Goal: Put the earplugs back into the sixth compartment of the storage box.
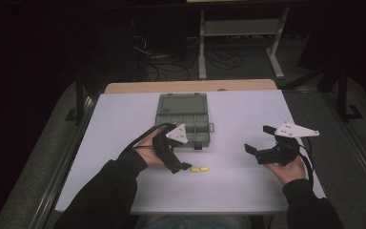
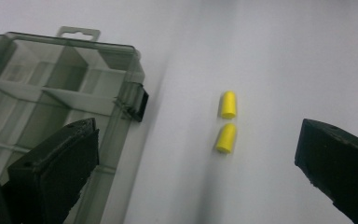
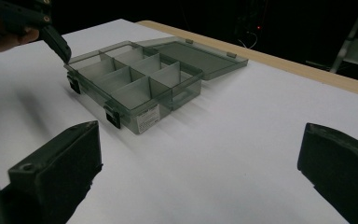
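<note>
Two small yellow foam plugs (image 1: pixel 199 169) lie end to end on the white table top (image 1: pixel 238 191), just in front of a grey see-through compartment box (image 1: pixel 183 119). The box's lid is folded open at the back. My left gripper (image 1: pixel 178 149) is open beside the box's front edge. In the left gripper view the two plugs (image 2: pixel 227 121) lie on the table between and beyond the wide-apart jaws, and the box (image 2: pixel 51 93) is at the left. My right gripper (image 1: pixel 258 139) is held open and empty over the table's right half. It faces the box (image 3: pixel 135 79).
The box's compartments (image 3: pixel 121 77) look empty. A latch (image 2: pixel 137 102) sticks out of the box's front wall. A wooden edge (image 1: pixel 190 86) runs behind the white surface. Beyond it the floor is dark, with cables and a metal stand (image 1: pixel 240 33).
</note>
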`<action>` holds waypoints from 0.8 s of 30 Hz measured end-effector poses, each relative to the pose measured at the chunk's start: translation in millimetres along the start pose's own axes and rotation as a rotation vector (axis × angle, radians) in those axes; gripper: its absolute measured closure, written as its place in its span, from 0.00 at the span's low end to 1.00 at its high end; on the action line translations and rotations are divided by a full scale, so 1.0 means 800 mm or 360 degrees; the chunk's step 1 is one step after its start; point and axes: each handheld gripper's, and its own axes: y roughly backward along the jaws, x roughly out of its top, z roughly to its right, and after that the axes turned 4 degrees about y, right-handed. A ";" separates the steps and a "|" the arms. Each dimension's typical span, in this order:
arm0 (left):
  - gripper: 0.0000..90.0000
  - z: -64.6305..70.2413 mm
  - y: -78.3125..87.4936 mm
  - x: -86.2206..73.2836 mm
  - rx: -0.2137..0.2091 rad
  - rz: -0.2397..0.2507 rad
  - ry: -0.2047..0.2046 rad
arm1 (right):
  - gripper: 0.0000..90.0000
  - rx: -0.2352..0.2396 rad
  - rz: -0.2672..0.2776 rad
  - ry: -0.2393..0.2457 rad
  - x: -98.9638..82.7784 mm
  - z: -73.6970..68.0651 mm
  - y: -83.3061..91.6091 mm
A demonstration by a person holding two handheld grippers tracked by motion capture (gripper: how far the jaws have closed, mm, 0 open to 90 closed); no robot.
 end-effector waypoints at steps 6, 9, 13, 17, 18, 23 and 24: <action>0.00 0.006 -0.018 0.003 -0.0035 -0.0044 -0.0032 | 0.00 0.0006 0.0002 -0.0002 0.000 0.000 0.000; 0.00 0.010 -0.030 0.004 -0.0049 -0.0093 -0.0067 | 0.00 0.0008 -0.0001 -0.0001 0.000 0.000 0.000; 0.00 0.012 -0.042 0.004 -0.0075 -0.0140 -0.0081 | 0.00 0.0012 0.0000 0.0001 0.000 -0.001 0.000; 0.03 0.013 -0.051 0.002 -0.0096 -0.0202 -0.0094 | 0.00 0.0016 -0.0006 0.0002 0.000 -0.001 -0.001; 0.04 0.013 -0.051 0.002 -0.0096 -0.0202 -0.0094 | 0.00 0.0016 -0.0006 0.0002 0.000 -0.001 -0.001; 0.09 0.011 -0.057 -0.001 -0.0129 -0.0228 -0.0088 | 0.00 0.0019 -0.0017 0.0003 0.000 -0.001 -0.002; 0.12 0.009 -0.058 -0.002 -0.0142 -0.0233 -0.0091 | 0.00 0.0020 -0.0017 0.0002 0.000 -0.001 -0.002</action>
